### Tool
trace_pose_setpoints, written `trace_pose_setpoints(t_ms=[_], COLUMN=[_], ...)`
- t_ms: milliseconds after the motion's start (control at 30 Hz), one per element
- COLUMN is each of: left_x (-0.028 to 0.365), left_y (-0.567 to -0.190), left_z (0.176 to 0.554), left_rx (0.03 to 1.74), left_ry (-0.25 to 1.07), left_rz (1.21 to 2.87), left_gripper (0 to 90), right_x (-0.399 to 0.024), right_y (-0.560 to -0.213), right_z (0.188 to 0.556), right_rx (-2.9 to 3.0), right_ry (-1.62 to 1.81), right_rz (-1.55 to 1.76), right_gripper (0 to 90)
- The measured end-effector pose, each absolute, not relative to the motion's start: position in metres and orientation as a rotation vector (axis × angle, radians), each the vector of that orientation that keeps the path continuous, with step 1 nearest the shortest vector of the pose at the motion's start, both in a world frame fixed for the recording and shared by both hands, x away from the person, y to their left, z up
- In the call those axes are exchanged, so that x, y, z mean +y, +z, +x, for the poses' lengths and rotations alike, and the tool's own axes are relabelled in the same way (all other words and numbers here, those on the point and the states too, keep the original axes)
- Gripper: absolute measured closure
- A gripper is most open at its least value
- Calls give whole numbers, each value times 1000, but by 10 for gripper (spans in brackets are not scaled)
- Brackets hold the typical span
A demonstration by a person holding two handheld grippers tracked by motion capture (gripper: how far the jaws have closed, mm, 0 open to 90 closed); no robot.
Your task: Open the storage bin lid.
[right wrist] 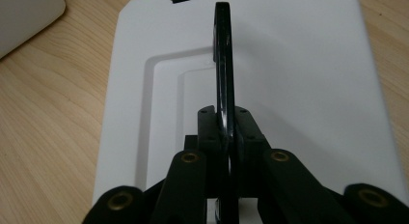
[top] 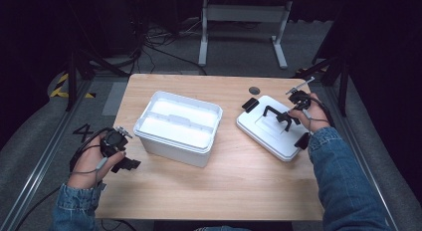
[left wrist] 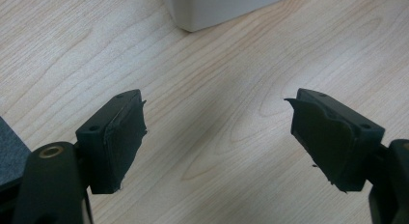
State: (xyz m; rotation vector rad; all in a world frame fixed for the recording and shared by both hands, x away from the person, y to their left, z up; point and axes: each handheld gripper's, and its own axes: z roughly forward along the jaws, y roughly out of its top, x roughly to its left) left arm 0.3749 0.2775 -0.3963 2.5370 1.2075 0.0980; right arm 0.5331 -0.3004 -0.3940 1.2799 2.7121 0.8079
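Wooden table (top: 224,176), light grain, rounded corners, seen from above

White storage box (top: 178,127), open, lid off; sits left of table centre, turned at an angle to the table edges. Interior white with a raised ridge across the middle. One lower corner visible at the top of the left gripper view (left wrist: 217,9)

White lid (top: 273,129) flat on the table at right, well apart from the box. Black latch clips at its far-left corner (top: 250,104) and its near-right edge (top: 302,140). Recessed rectangular panel in the top face, clear in the right gripper view (right wrist: 299,79)

Black handle (top: 276,115) on the lid, standing upright above the panel; edge-on in the right gripper view (right wrist: 224,64) as a thin dark arc

Right gripper (top: 291,115) over the lid's right half, held in the right hand (top: 304,111), denim sleeve behind. Jaws clenched on the handle, one pad pressed against each side (right wrist: 226,137)

Left gripper (top: 130,164) near the table's left edge, just beside the box's near-left corner, not touching it. Held in the left hand (top: 92,166). Jaws released, spread wide, bare wood between the two pads (left wrist: 217,142); nothing grasped

Small dark round disc (top: 254,90) in the tabletop beyond the lid
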Motion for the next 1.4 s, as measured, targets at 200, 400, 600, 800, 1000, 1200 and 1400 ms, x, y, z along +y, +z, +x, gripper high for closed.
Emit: trace_pose_setpoints(t_ms=[200, 400, 600, 800, 1000, 1200, 1400], left_x=[277, 277, 277, 276, 276, 276, 276], left_y=[-396, -396, -396, -397, -397, -397, -396], left_z=[375, 375, 375, 375, 375, 375, 375], left_rx=[1210, 1209, 1205, 1206, 1205, 1206, 1205], left_ry=[96, 95, 95, 89, 88, 88, 90], left_rz=[2541, 2541, 2541, 2540, 2539, 2540, 2540], left_gripper=[204, 204, 204, 203, 203, 203, 203], right_x=[-302, -303, -306, -307, -309, -311, -312], right_y=[-399, -403, -407, -411, -415, -417, -411], right_z=[533, 533, 533, 533, 533, 533, 531], right_rx=[2719, 2723, 2724, 2730, 2729, 2724, 2656], right_ry=[803, 801, 813, 825, 822, 828, 867], right_rz=[1287, 1303, 1323, 1339, 1357, 1367, 1354], right_gripper=[850, 849, 849, 847, 845, 841, 681])
